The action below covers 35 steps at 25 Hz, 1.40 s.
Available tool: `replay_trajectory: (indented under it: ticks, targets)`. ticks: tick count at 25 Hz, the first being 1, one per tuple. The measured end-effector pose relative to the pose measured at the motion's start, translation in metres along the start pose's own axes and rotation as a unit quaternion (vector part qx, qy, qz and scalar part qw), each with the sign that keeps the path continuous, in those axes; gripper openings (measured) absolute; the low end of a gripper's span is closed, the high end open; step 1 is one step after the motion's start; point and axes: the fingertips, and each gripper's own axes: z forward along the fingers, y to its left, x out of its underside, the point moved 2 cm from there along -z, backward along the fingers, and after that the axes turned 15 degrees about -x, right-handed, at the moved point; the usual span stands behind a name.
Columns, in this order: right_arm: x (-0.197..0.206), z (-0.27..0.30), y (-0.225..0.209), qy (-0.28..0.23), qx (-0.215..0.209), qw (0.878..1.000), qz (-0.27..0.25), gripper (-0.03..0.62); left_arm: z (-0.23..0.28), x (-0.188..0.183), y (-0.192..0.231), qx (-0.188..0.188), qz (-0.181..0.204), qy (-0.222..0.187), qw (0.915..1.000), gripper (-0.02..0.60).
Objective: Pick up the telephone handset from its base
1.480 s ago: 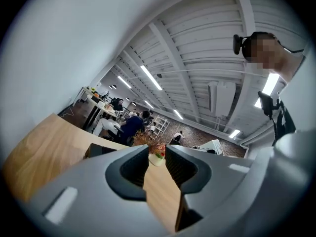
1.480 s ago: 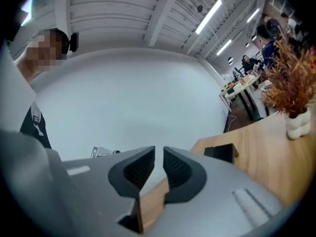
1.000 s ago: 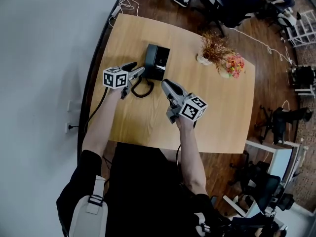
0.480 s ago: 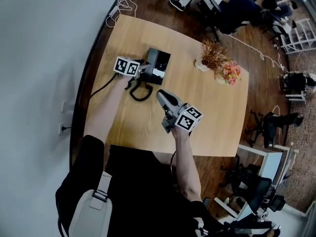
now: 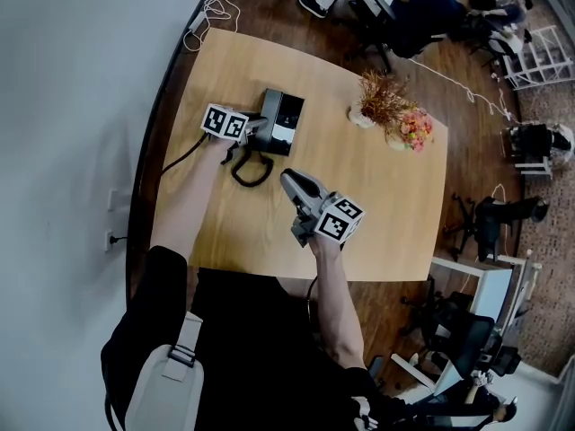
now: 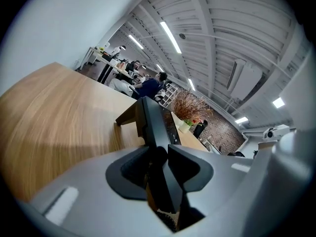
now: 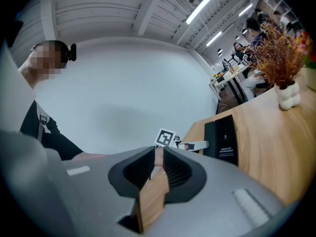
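Handset (image 6: 153,125) is lying on its base (image 5: 289,119), sitting between the left claw (image 5: 255,129) jaws, which have just been closing and are pinching it. Lift is not yet done. Right claw (image 5: 287,179) is hanging nearby over the desk (image 5: 377,205), jaws nearly together, empty. Counting: one handset, one base, one cord (image 5: 252,171), two claws.

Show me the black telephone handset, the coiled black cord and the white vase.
Black handset (image 6: 154,127), left gripper view, its middle stretch.
Coiled cord (image 5: 244,180), head view, loop's lower curve.
White vase (image 5: 358,118), head view, body.
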Motion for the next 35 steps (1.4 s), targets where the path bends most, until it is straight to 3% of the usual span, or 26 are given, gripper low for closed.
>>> replay_trajectory:
  ticks: [9,16,28,35]
  targets:
    - [0.004,-0.001,-0.002,0.007,0.006,1.000,0.003,0.044,0.002,0.000,0.001,0.047,-0.012,0.010,0.9988,0.118]
    - [0.003,-0.009,-0.002,0.001,0.012,1.000,0.004,0.044,-0.009,-0.005,-0.007,0.102,-0.055,-0.010,0.9932,0.080]
    - [0.007,-0.021,-0.002,0.001,0.024,1.000,0.005,0.044,0.002,-0.003,0.003,0.076,-0.056,-0.007,0.9955,0.109]
    - [0.007,-0.022,-0.002,0.001,0.023,1.000,0.002,0.044,-0.014,-0.011,-0.007,0.119,-0.087,-0.035,0.9885,0.075]
